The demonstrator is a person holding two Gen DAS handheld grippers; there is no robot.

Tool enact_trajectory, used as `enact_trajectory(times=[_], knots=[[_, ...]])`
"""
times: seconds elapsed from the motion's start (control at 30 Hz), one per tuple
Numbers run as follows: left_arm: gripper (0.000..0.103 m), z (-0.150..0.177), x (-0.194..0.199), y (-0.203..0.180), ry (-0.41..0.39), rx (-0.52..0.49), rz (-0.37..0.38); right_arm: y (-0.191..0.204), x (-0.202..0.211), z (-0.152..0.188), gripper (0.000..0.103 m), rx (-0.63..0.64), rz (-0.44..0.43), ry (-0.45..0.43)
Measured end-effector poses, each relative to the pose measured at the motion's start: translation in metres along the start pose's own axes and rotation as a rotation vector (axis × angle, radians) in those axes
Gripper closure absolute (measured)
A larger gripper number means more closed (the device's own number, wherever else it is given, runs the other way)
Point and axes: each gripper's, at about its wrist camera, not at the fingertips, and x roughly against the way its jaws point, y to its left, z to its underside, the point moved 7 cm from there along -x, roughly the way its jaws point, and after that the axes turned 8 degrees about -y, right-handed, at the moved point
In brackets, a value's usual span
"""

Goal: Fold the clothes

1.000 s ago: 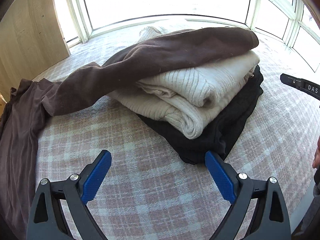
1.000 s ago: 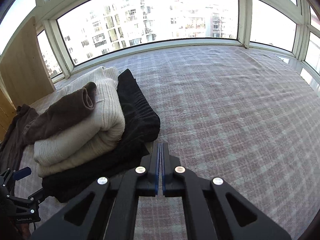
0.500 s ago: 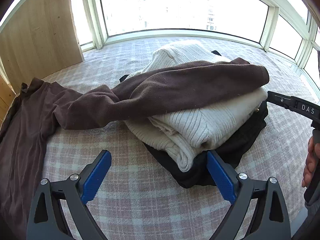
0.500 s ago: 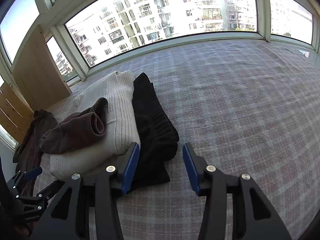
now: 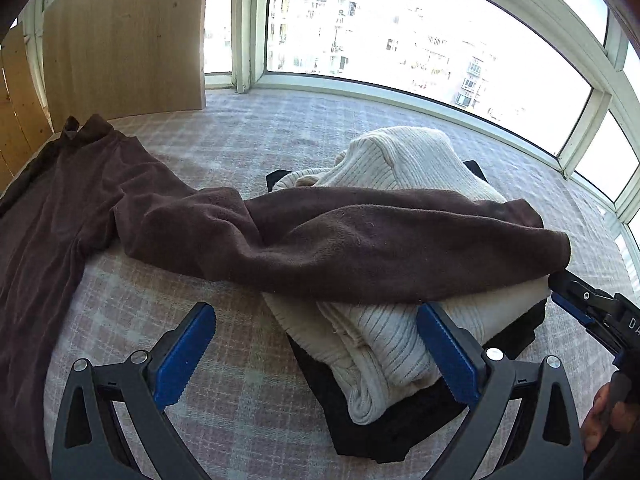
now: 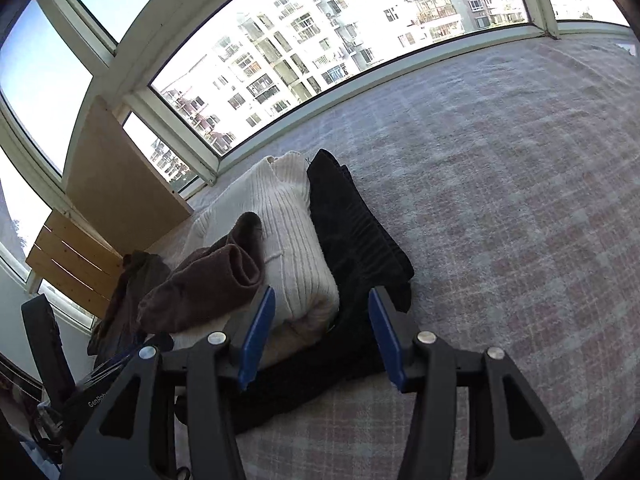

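Your left gripper [image 5: 316, 354] stood wide apart, having just opened further, with nothing clamped, hovering at the near edge of the stack. The brown garment [image 5: 360, 248] lay spread at the left, its sleeve draped across the folded cream ribbed sweater [image 5: 400, 168], which sat on a folded black garment [image 6: 352, 220] on the plaid blanket [image 6: 500, 200]. Your right gripper [image 6: 322, 336] was half apart, gripping nothing, at the stack's right end.

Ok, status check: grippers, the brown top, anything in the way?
Left gripper open, empty. Right gripper just opened, empty, near folded stack. Brown top unfolded, sleeve draped over cream sweater and black garment.
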Motion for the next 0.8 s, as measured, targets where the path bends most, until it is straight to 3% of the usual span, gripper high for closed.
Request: enact_trajectory(times=[0.07,0.17,0.23,0.33,0.43,0.53,0.7,0.8], knots=[[0.0,0.007,-0.005,0.0,0.011,0.0,0.007,0.001,-0.013,-0.001,0.049,0.043,0.023,0.021],[0.0,0.014,-0.009,0.001,0.011,0.011,0.024,0.007,-0.021,-0.001,0.048,0.057,-0.039,0.034],[0.0,0.018,-0.011,0.002,0.015,0.022,0.039,0.012,-0.029,0.008,0.066,0.1,-0.049,0.073],[0.0,0.019,-0.009,-0.001,0.008,0.002,0.046,0.01,-0.021,0.016,0.071,0.116,-0.014,0.067],[0.0,0.019,-0.008,-0.003,0.011,-0.016,0.066,-0.001,-0.011,0.025,0.072,0.037,-0.002,0.049],[0.0,0.015,-0.01,-0.002,0.01,-0.025,0.076,0.002,-0.012,0.024,0.066,0.042,-0.009,0.046],[0.0,0.011,-0.007,0.001,0.014,-0.04,0.085,-0.012,0.01,0.031,0.048,-0.015,0.023,0.038],[0.0,0.01,-0.007,0.004,0.017,-0.037,0.091,-0.031,0.012,0.041,0.048,-0.082,0.048,0.052]])
